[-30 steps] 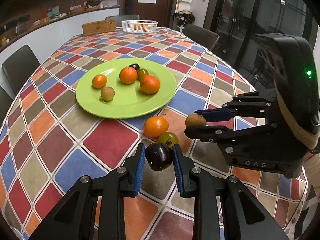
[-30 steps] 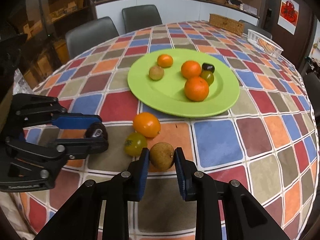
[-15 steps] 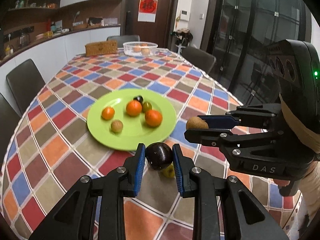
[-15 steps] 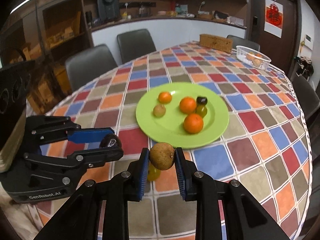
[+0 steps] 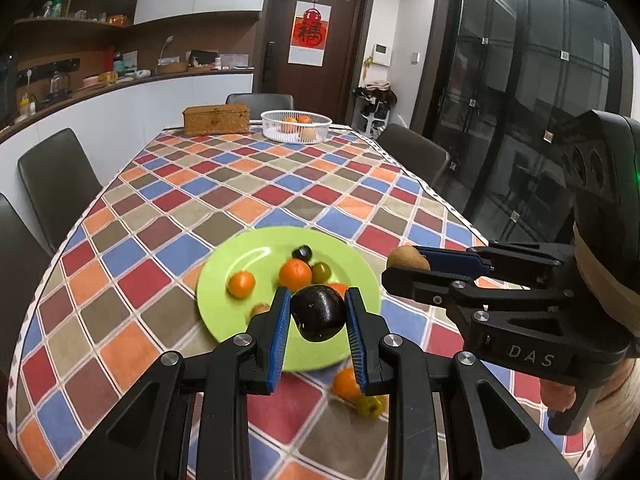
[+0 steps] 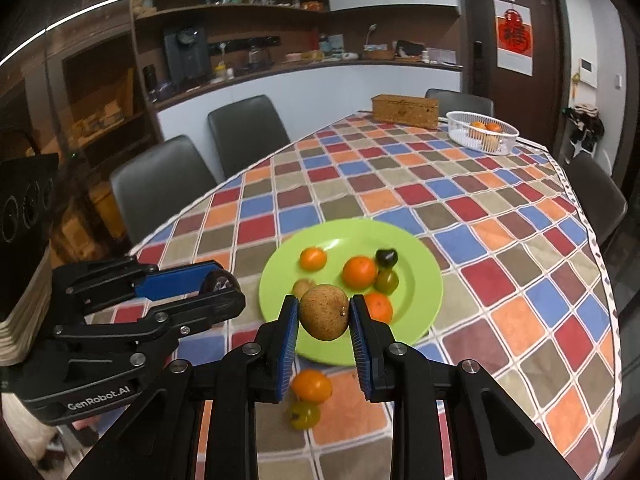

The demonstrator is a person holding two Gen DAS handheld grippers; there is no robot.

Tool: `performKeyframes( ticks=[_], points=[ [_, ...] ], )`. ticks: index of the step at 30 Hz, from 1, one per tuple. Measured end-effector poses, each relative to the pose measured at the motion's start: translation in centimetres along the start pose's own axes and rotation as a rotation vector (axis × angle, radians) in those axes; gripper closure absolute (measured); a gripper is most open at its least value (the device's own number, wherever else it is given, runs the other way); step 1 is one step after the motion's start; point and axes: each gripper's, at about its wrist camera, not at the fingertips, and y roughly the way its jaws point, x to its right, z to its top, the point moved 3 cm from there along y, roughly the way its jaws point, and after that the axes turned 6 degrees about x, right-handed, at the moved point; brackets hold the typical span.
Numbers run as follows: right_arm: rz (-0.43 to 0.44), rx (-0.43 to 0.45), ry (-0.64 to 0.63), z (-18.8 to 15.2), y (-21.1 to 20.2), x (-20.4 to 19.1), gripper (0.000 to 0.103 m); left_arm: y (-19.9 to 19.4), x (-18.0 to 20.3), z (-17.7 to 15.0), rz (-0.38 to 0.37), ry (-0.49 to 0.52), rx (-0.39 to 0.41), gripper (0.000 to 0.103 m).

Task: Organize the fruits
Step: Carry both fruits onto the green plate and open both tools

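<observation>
Left gripper pinches dark plum, right gripper pinches brown fruit, both aloft near the green plate's near rim; lower each onto bare plate before releasing.

Right gripper clamps brown fruit above plate

Small brown fruit half hidden behind fingers, green fruit blurred
</observation>
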Motion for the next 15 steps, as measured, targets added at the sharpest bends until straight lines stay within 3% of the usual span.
performKeyframes(
  ticks=[15],
  points=[
    [-0.045,-0.077,0.045,1.6,7.0,2.1,0.076,6.4,-5.1,1.3,0.003,-0.067,-0.064,0.076]
  ],
)
